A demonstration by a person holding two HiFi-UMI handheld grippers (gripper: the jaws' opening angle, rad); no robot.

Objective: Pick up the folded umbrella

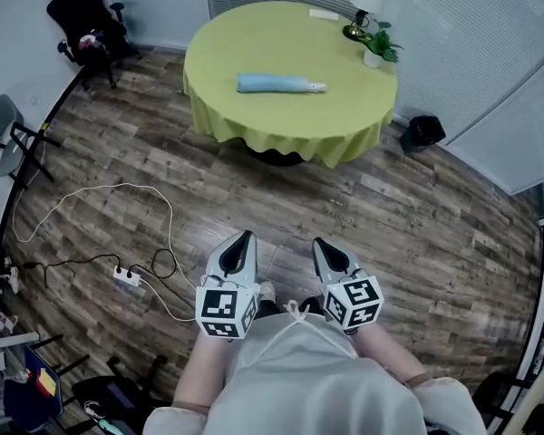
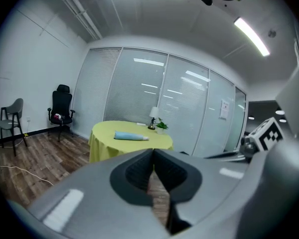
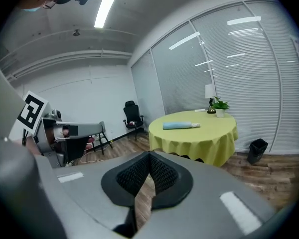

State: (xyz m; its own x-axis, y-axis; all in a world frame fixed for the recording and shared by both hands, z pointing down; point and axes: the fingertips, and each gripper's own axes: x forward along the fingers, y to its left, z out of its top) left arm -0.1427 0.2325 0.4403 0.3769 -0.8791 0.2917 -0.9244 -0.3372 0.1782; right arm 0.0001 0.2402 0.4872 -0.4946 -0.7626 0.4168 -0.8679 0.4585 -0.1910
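Grey and shut, both grippers are held low and close in front of the person's body, side by side and a little apart. In the head view the left gripper (image 1: pixel 245 237) and the right gripper (image 1: pixel 319 243) point ahead over the wood floor (image 1: pixel 408 225) towards a round table (image 1: pixel 254 39). Each tilts slightly downward. In the left gripper view the two dark pads (image 2: pixel 139 172) meet at the tip with nothing between them. The right gripper view shows its pads (image 3: pixel 134 176) pressed together in the same way, also empty.

The folded umbrella (image 1: pixel 279 83) is light blue and lies flat near the middle of the yellow-green tablecloth. It lies crosswise to the grippers, its pale end to the right in the head view. It is well apart from both grippers, with open floor between them and the table. The left gripper view shows the umbrella (image 2: pixel 131 136) just above and left of that gripper's tips, far off. In the right gripper view it (image 3: pixel 181 125) sits above and right of the tips.

A lamp (image 1: pixel 366 3) and a potted plant (image 1: pixel 377 45) stand at the table's far right edge, away from the umbrella. A black bin (image 1: pixel 423 130) sits on the floor beside the table.

The hands are hidden under each gripper's marker cube (image 1: pixel 225 311). Only the bare forearms (image 1: pixel 199 379) show below, partly covered by the pale shirt (image 1: pixel 299 379). The umbrella's handle and strap are too small to make out.
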